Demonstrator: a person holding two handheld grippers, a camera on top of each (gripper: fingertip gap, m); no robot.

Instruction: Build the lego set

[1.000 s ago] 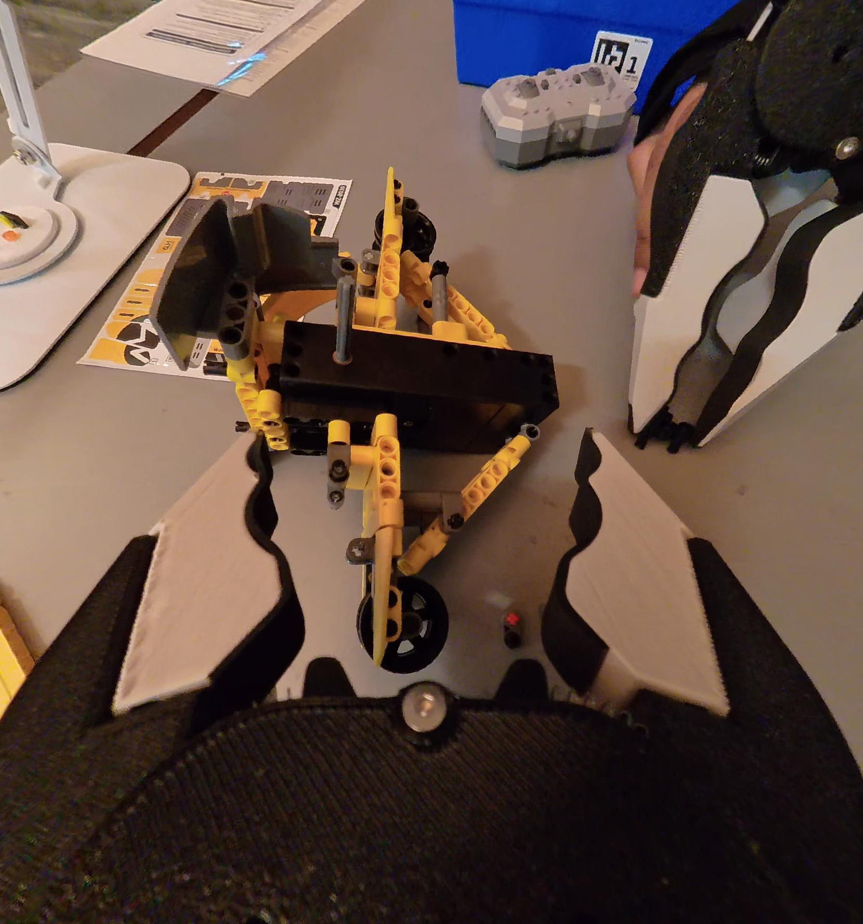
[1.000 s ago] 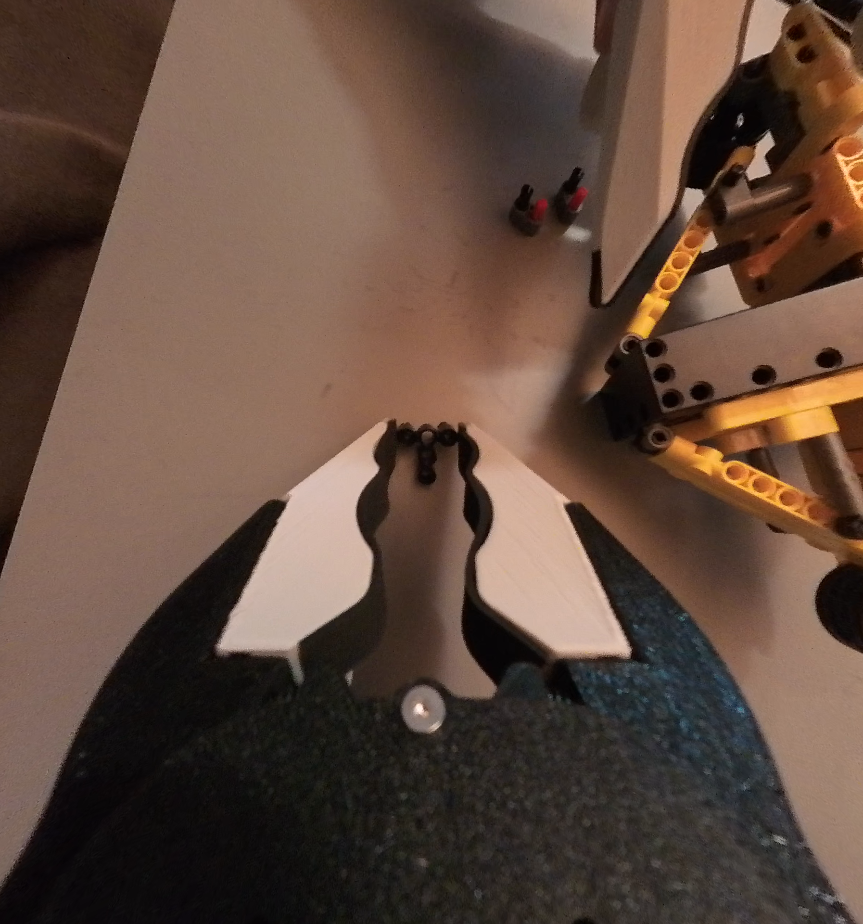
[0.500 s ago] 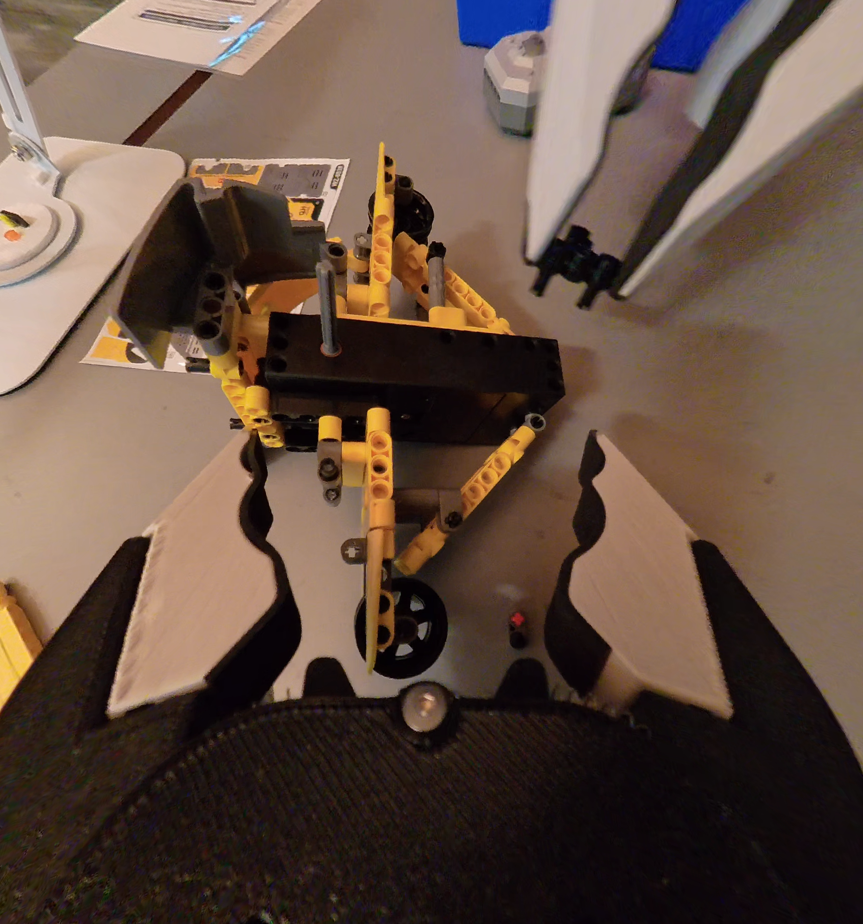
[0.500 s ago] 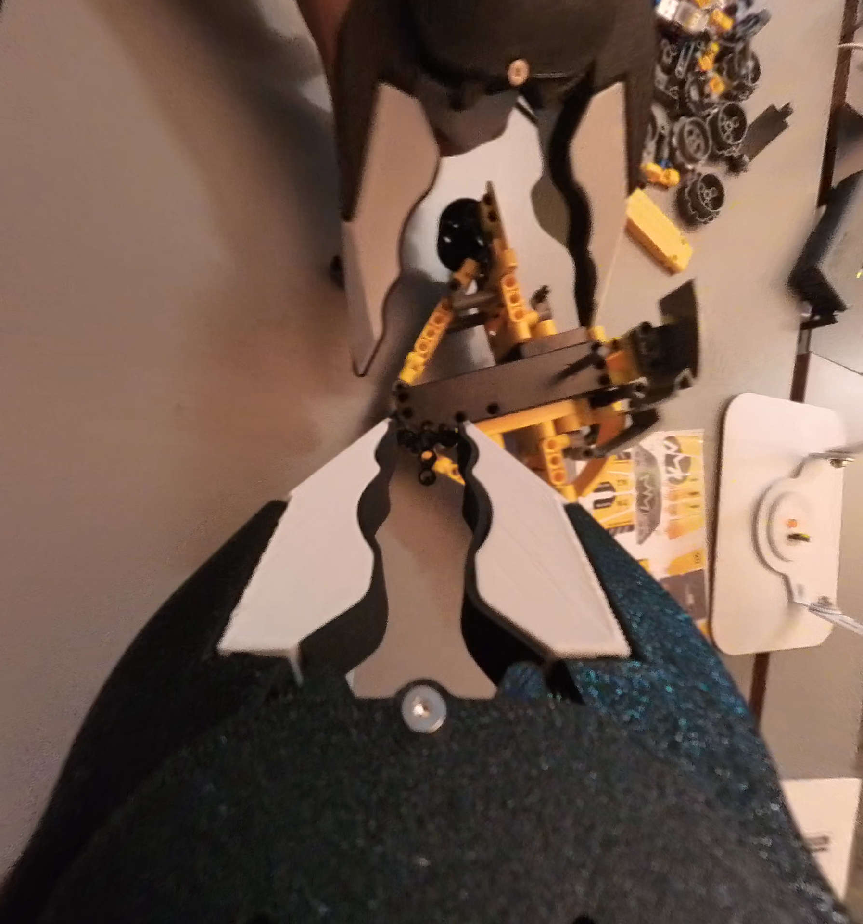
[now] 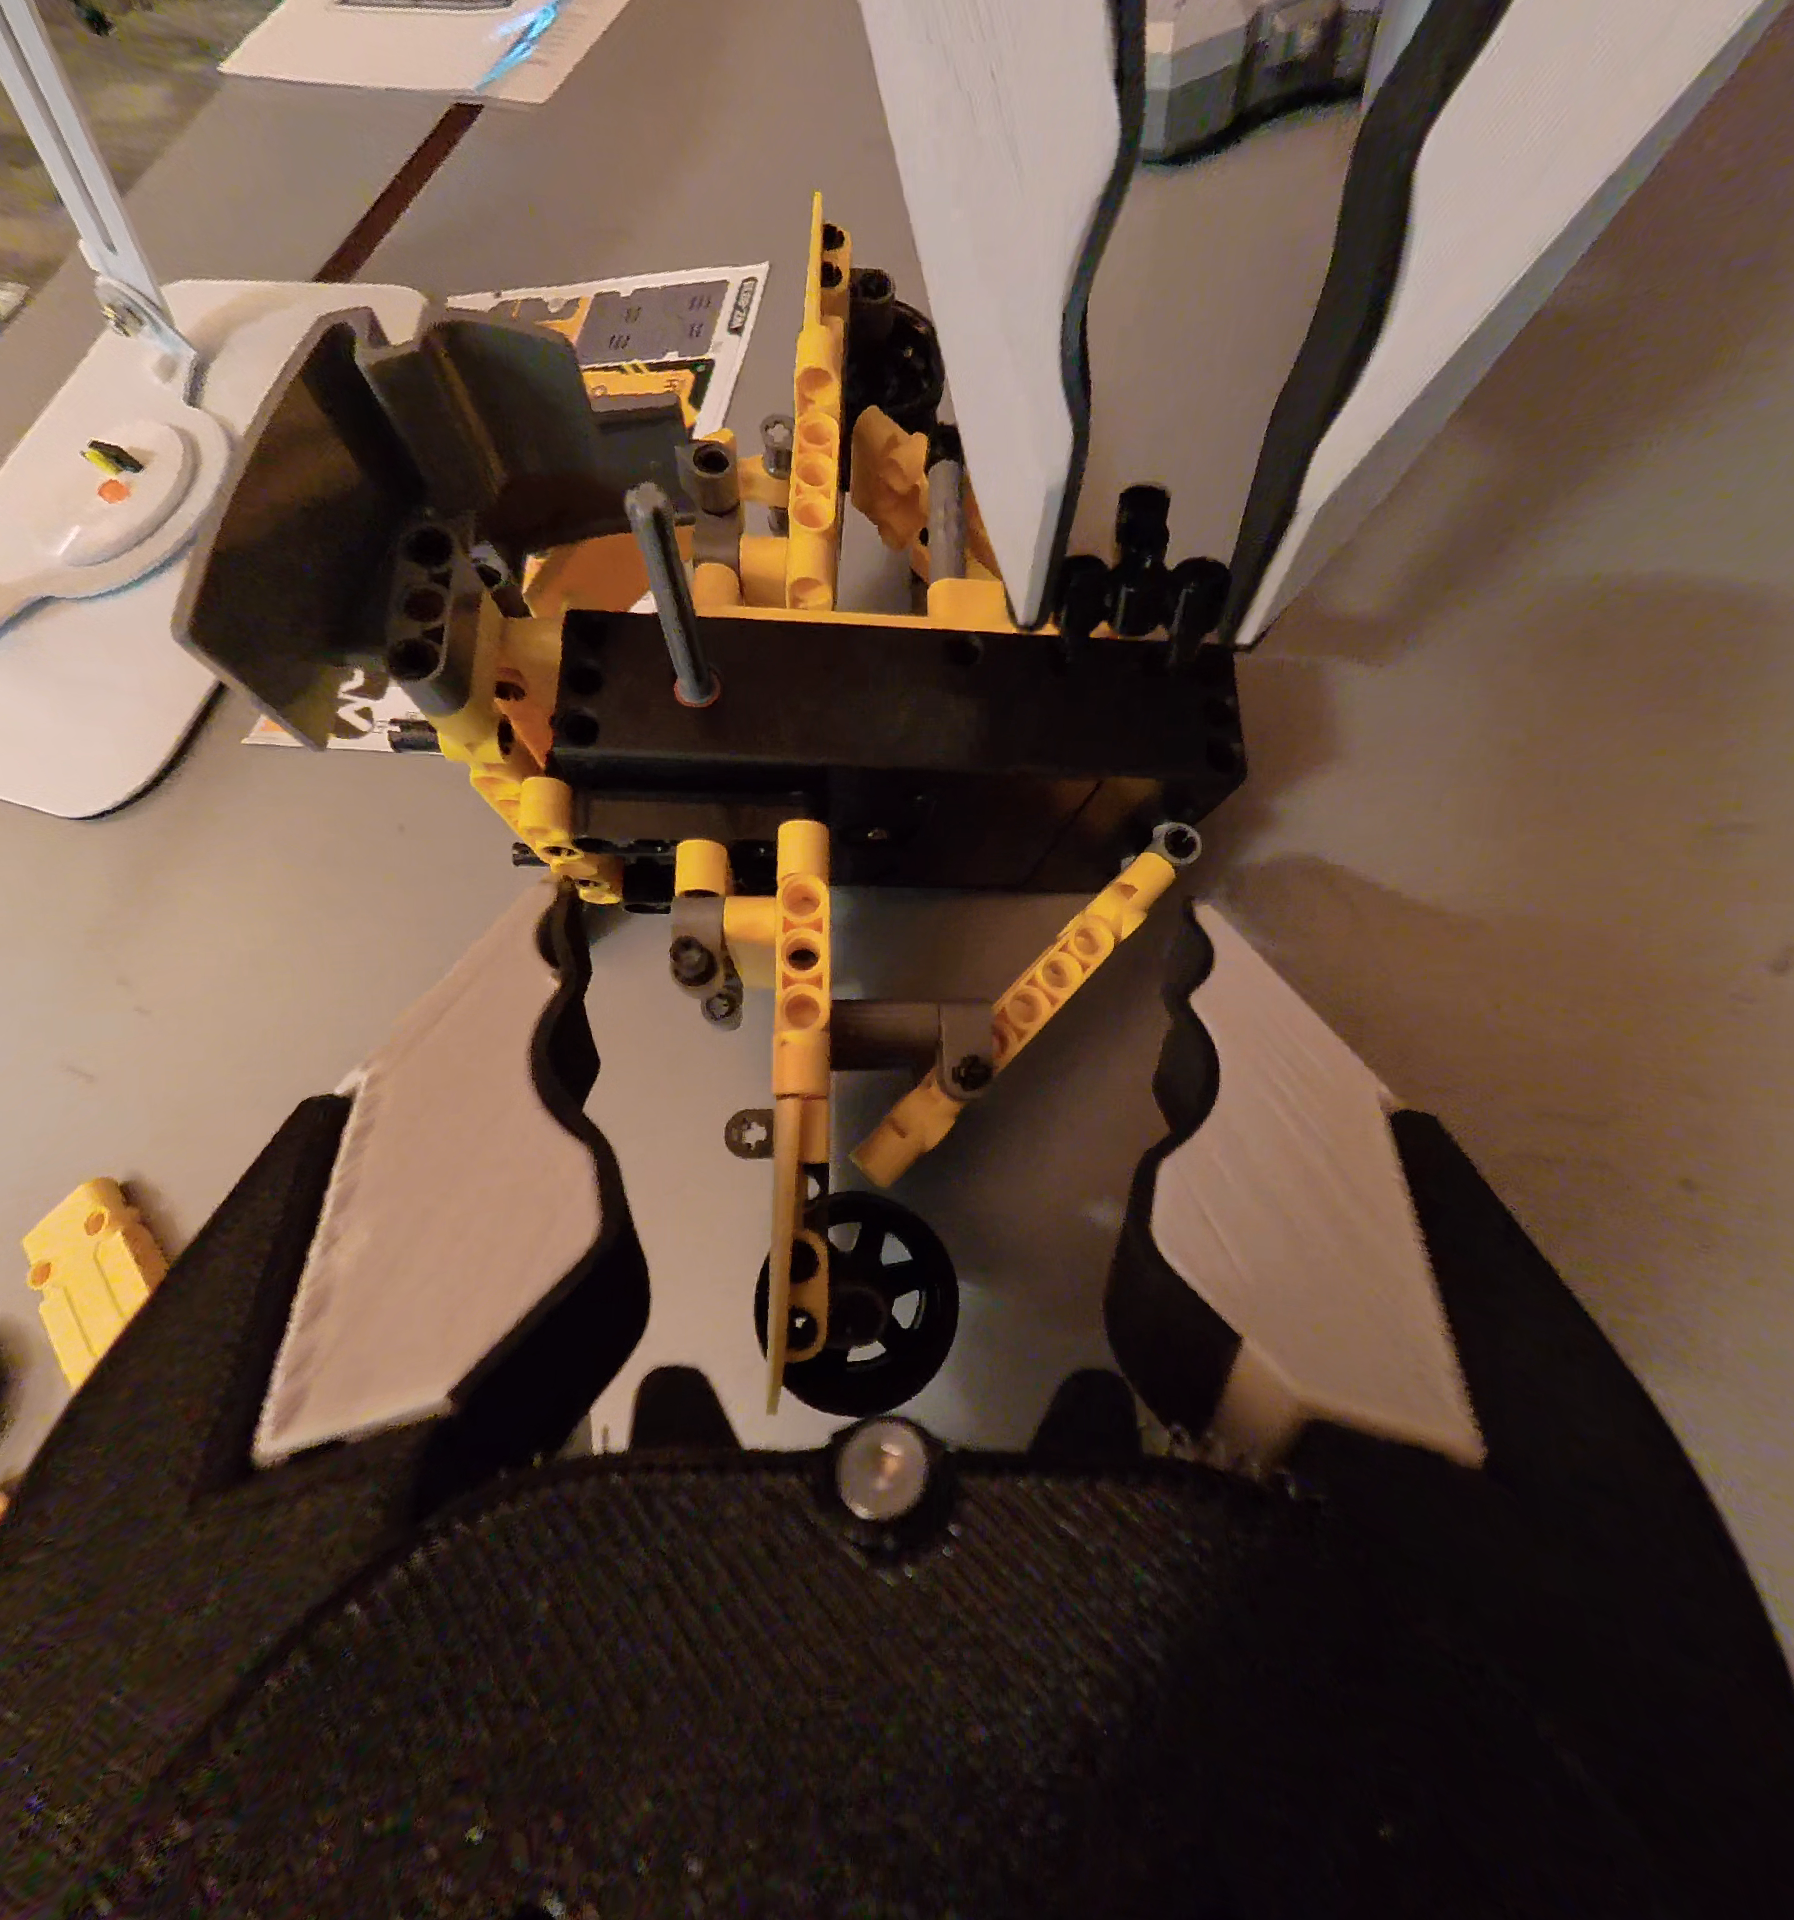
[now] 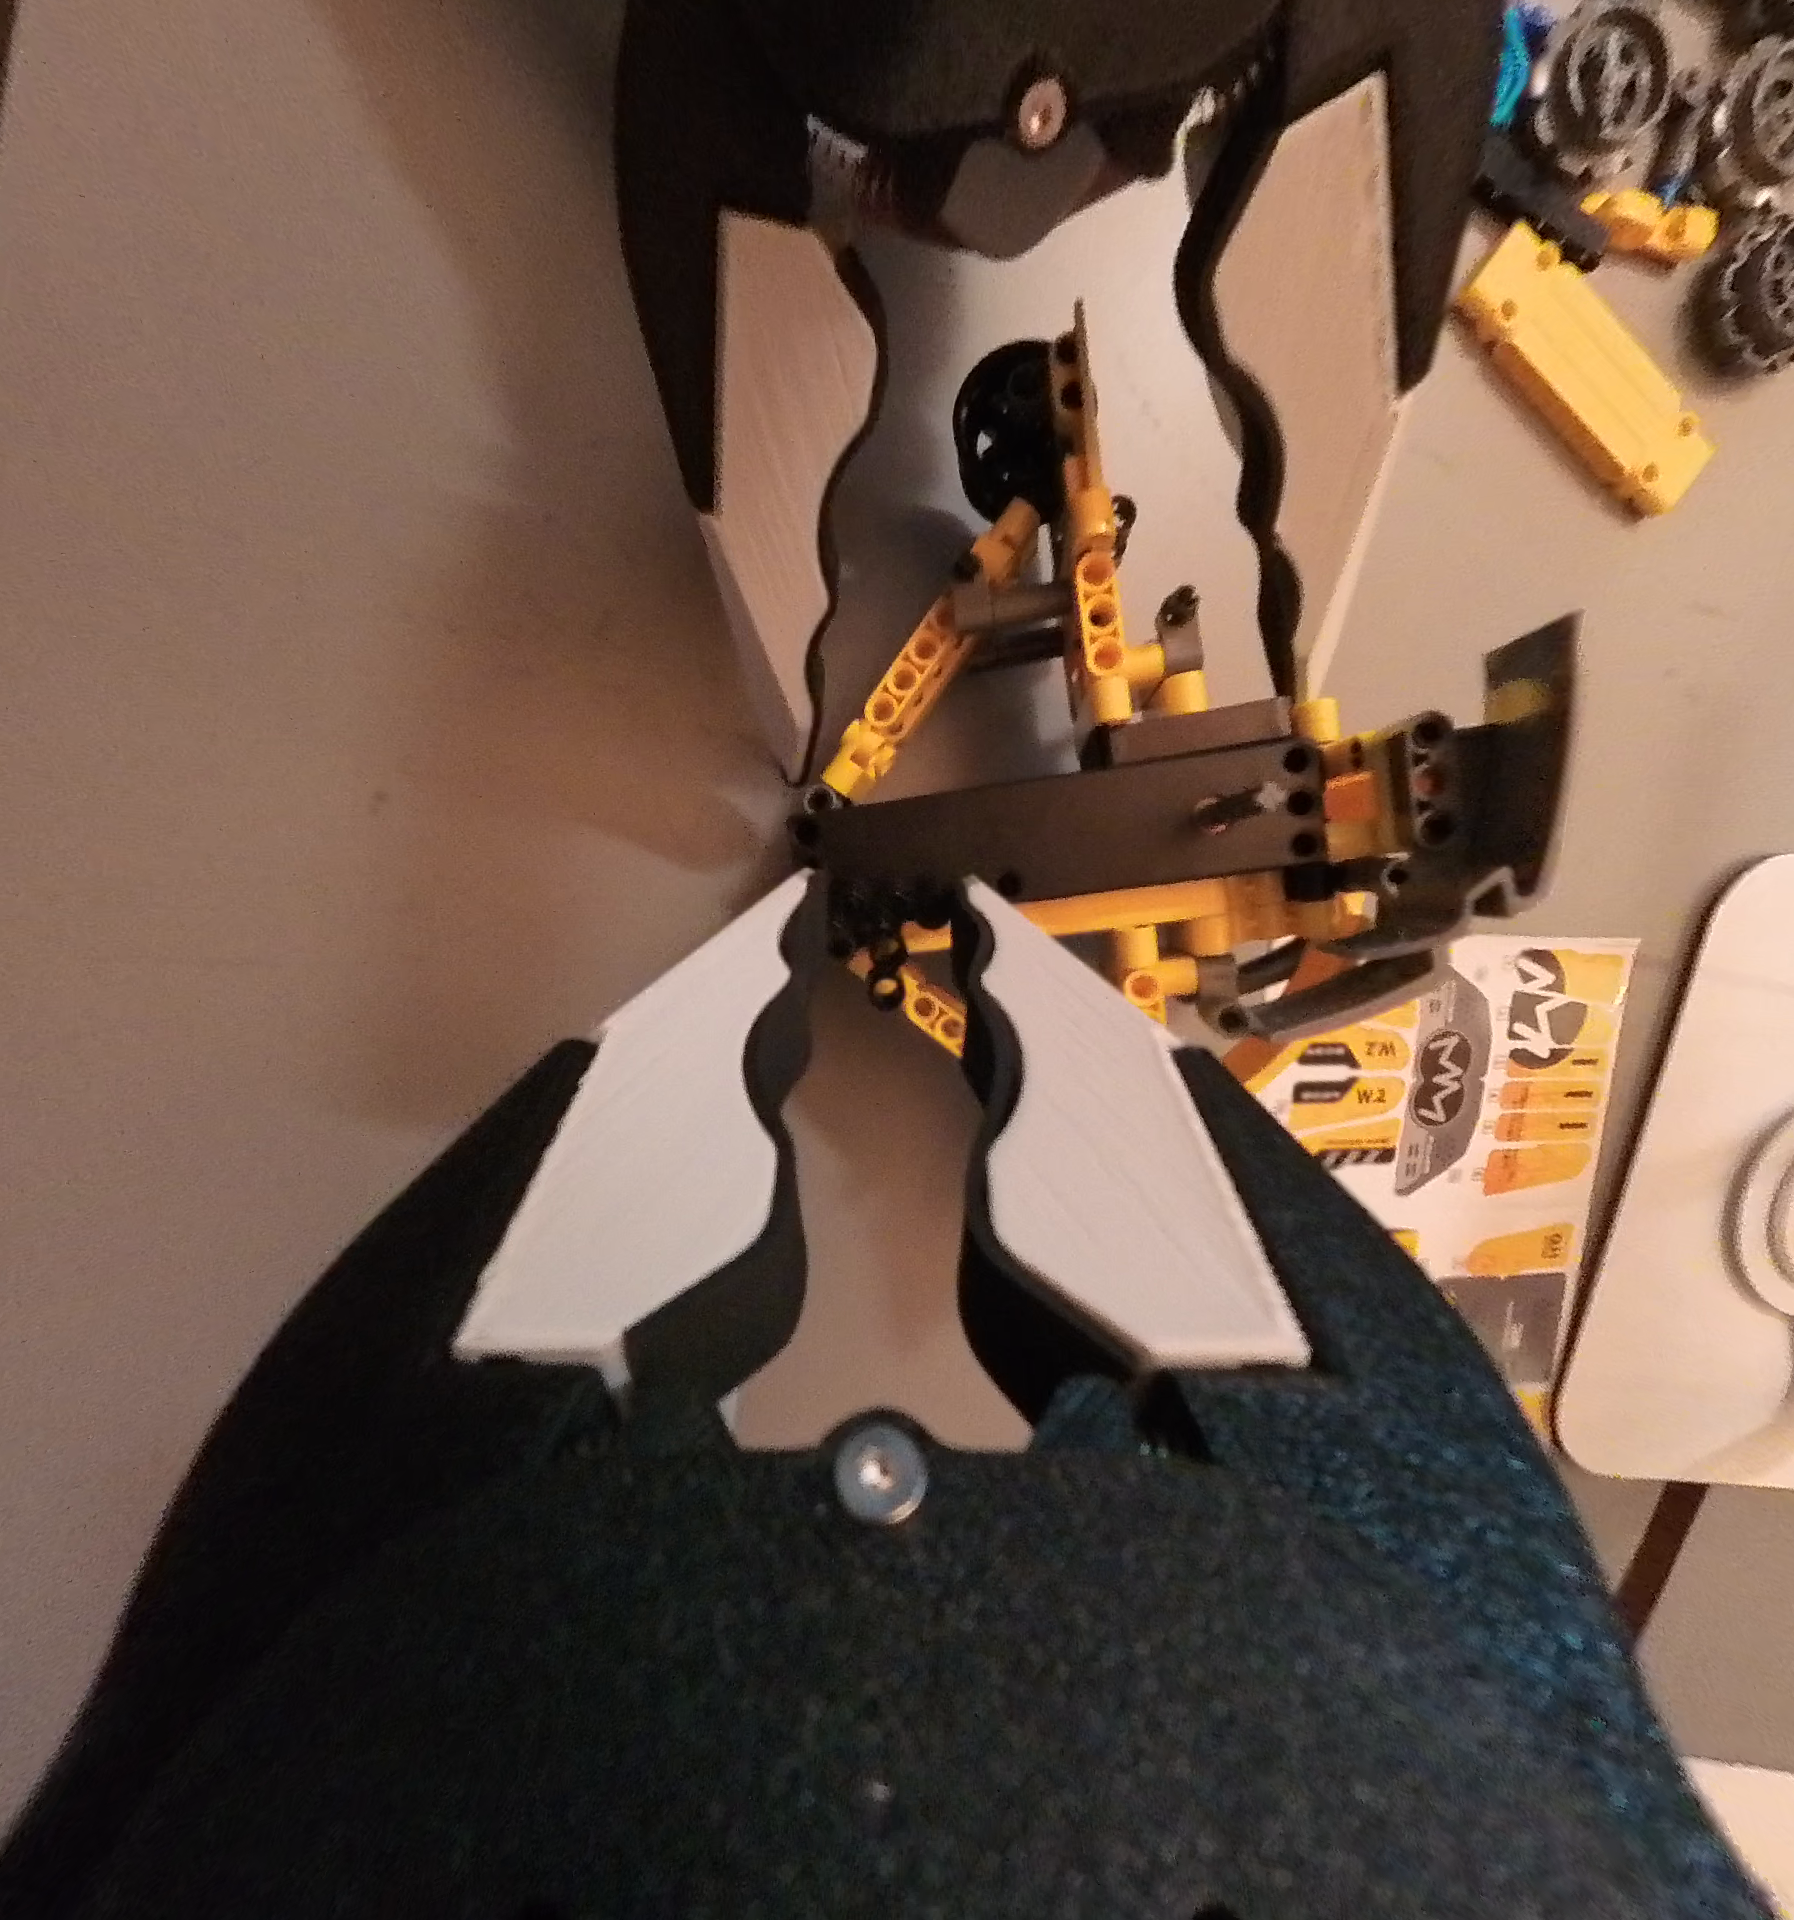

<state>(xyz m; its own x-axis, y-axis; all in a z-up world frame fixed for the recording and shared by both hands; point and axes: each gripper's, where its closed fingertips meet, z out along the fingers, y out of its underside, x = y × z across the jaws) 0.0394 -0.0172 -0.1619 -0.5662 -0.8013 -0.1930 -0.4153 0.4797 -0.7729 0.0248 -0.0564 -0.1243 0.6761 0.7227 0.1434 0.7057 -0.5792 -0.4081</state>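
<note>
A yellow and black brick-built vehicle model (image 5: 893, 717) with a dark grey scoop (image 5: 353, 520) stands on the grey table. My left gripper (image 5: 877, 925) is open, with its fingers on either side of the model's near frame and black wheel (image 5: 862, 1309). My right gripper (image 5: 1137, 613) comes down from above, shut on a small black connector piece (image 5: 1142, 582), which it holds at the right end of the model's long black block. In the right wrist view, the right gripper (image 6: 891, 894) holds the connector (image 6: 877, 925) against the block (image 6: 1059, 821), and the left gripper (image 6: 1054, 727) is opposite.
A white lamp base (image 5: 62, 582) and a sticker sheet (image 5: 664, 322) lie left of the model. A yellow panel (image 6: 1579, 384) and a pile of black wheels (image 6: 1703, 156) lie beyond the left gripper. A grey box (image 5: 1246, 73) and papers (image 5: 425, 42) are at the back. The grippers' ends are close to 6 centimeters from one another. My left gripper's tips are some 15 centimeters from the yellow panel (image 6: 1579, 384).
My right gripper has lifted the black connector off the table and carried it over to the right end of the model's black block. My left gripper has stayed open around the model.
</note>
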